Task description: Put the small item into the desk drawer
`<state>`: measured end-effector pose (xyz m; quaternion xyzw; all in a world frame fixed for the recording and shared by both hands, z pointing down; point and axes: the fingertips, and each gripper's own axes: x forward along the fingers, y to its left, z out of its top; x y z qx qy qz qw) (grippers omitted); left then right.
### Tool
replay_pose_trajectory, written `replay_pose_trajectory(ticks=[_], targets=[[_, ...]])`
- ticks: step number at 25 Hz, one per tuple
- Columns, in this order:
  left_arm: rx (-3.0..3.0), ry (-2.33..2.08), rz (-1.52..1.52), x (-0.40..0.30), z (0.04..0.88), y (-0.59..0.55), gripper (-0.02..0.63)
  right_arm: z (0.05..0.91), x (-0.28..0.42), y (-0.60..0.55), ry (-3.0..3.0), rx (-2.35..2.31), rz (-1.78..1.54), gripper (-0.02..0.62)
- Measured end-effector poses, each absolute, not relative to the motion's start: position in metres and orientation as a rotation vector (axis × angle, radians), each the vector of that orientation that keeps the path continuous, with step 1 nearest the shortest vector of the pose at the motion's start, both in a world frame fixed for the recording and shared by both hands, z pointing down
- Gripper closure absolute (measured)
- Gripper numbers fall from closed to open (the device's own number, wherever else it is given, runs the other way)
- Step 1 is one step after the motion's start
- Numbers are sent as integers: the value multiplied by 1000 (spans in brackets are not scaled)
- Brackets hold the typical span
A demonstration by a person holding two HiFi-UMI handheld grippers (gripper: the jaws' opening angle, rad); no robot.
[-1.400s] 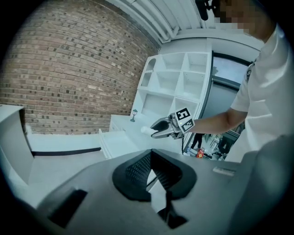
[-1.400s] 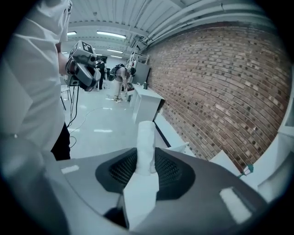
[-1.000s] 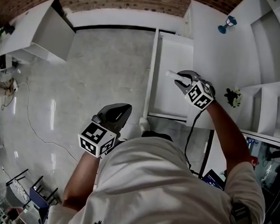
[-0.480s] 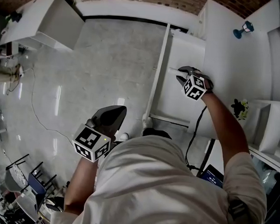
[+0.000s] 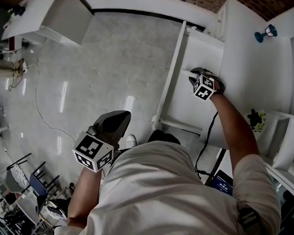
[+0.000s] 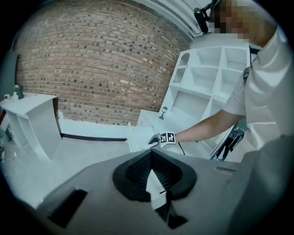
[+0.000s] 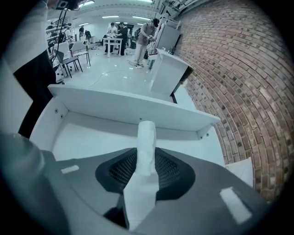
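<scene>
Right gripper view: right gripper (image 7: 146, 159) clamps small item (image 7: 146, 135) over drawer (image 7: 87, 135); left gripper (image 6: 150, 158) closed.

A lab hall with brick wall (image 6: 92, 59), white shelving (image 6: 206, 78), distant workers (image 7: 146, 34).

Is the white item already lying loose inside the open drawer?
No: the right gripper view shows the white item clamped in the right tongs, held over the drawer.

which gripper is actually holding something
The right gripper, over the open drawer: a small white roll is clamped between its jaws. The left gripper has nothing between its jaws.
</scene>
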<state>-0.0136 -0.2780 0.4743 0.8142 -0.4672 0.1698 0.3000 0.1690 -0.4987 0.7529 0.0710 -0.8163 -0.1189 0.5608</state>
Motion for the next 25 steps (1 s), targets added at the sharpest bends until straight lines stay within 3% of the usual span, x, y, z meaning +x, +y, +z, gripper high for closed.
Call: replay_pose_trajectory(ticks=[25], targets=[[2061, -1312, 489, -39, 483, -262, 600, 819, 166, -489, -1816, 92, -217, 437]])
